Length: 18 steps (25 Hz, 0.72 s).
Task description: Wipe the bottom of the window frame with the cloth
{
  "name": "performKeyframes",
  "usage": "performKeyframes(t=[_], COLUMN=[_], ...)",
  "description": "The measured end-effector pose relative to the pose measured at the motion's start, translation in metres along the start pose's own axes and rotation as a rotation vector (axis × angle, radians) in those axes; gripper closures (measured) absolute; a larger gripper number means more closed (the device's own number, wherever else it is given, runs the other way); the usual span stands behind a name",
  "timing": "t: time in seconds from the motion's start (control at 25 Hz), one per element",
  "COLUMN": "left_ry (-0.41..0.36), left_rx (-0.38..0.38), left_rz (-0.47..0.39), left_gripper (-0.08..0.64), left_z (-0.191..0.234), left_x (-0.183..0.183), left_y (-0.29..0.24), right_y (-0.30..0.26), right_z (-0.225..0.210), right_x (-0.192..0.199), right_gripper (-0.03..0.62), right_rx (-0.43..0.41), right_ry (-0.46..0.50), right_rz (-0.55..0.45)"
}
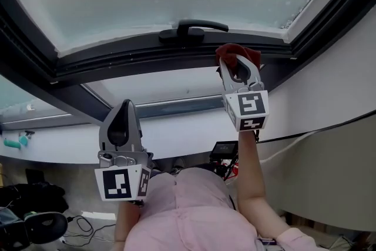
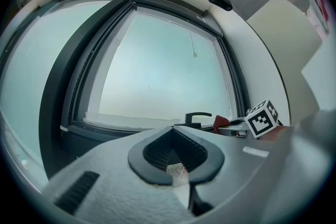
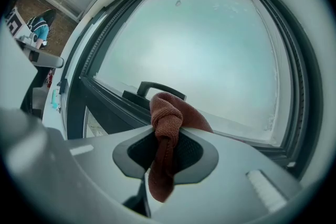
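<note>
Nearest the person's body, the left tongs (image 1: 125, 104) hang idle, closed on nothing. Farther up, the right tongs (image 1: 239, 64) pinch the rust-red cloth (image 1: 237, 53), which is bunched at the bottom of the window frame (image 1: 135, 60), just right of the handle (image 1: 191, 29). Little cloth sticks out, so bare plastic may scrape the frame, or the wad may snag the handle and pull loose. No container shows.

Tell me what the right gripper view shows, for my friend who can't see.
The right claw is shut on a reddish-brown cloth, close to the window's dark handle. Behind is pale frosted glass in a dark frame.
</note>
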<state>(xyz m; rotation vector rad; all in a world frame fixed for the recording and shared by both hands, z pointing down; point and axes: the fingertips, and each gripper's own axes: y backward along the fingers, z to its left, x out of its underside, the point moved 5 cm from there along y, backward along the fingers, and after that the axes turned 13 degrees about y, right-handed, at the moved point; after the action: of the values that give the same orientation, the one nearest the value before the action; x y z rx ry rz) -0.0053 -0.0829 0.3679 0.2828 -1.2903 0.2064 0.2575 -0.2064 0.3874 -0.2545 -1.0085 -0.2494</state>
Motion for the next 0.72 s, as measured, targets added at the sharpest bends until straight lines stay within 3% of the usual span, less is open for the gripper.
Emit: performKeyframes(t=[0.72], left_ry=[-0.013], left_rx=[-0.005], left_rz=[-0.004], left_gripper=[0.557], left_z=[-0.003], left_x=[0.0], left_y=[0.004], right_y=[0.011], right_z=[-0.03], right_x=[0.023], right_gripper=[0.517], right_rx=[0.085], right_ry=[-0.037], right_rz=[0.042])
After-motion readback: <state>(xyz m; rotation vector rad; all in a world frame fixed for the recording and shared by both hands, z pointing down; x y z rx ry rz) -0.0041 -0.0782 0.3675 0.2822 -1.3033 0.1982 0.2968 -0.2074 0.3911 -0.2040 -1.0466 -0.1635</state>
